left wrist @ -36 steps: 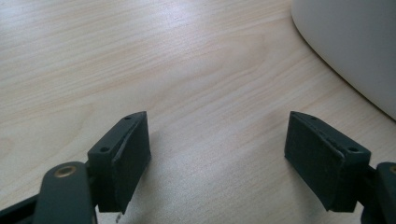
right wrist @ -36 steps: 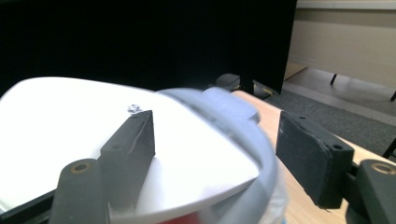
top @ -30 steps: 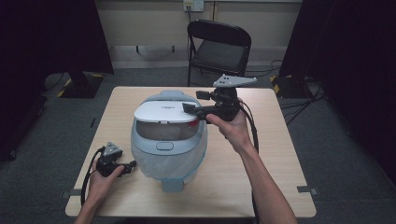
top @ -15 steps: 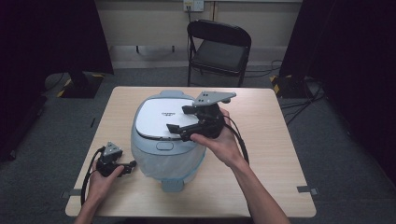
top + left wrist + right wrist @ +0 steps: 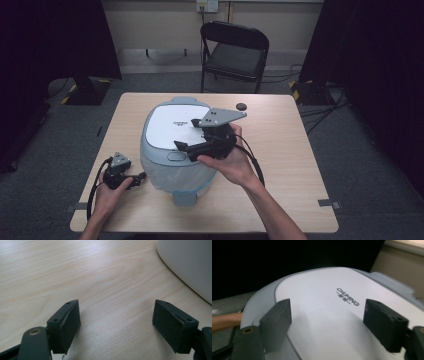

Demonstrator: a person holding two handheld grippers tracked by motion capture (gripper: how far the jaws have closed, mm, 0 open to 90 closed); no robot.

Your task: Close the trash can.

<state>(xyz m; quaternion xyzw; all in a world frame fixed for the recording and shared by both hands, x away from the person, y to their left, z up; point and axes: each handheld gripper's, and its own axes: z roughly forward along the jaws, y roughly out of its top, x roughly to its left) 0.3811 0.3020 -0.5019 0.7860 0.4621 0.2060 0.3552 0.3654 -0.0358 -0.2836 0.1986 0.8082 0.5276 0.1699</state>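
White cooker lid (image 5: 177, 125) sits under my R gripper (image 5: 181, 146), jaws wide, empty; L gripper (image 5: 141, 175) on table (image 5: 280, 150), jaws wide, empty.

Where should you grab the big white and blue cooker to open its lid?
Probably at the oval button on the front of the rice cooker, coming from above on the person's side. The lid is smooth and too wide to pinch, and the open right gripper hangs just above there.
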